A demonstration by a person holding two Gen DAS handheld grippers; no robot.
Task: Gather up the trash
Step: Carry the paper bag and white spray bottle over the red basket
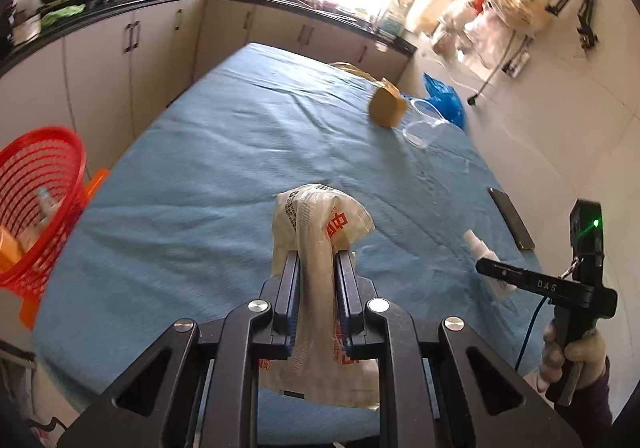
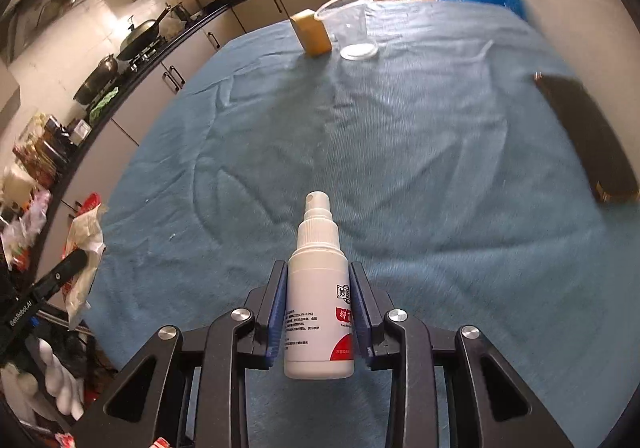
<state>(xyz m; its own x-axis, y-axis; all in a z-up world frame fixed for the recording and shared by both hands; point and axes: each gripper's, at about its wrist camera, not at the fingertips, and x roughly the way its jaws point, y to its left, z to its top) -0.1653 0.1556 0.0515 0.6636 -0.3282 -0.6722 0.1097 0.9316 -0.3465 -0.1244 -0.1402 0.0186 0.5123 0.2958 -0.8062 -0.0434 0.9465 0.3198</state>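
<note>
We see the table (image 1: 224, 152), covered in blue cloth, bearing all remaining items. The red basket (image 1: 40, 184) sits off its left edge, holding some trash. Our left gripper (image 1: 316, 268) is clamped on a crumpled white wrapper (image 1: 320, 224) above the near edge. Our right gripper (image 2: 318, 288) grips the white spray bottle (image 2: 318, 288) upright. A clear plastic cup (image 2: 352, 28) stands beside a yellow sponge (image 2: 312, 32) at the far end

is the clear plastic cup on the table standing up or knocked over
Upright. The clear plastic cup stands on its base on the blue cloth, mouth up, beside the tan block.
</note>
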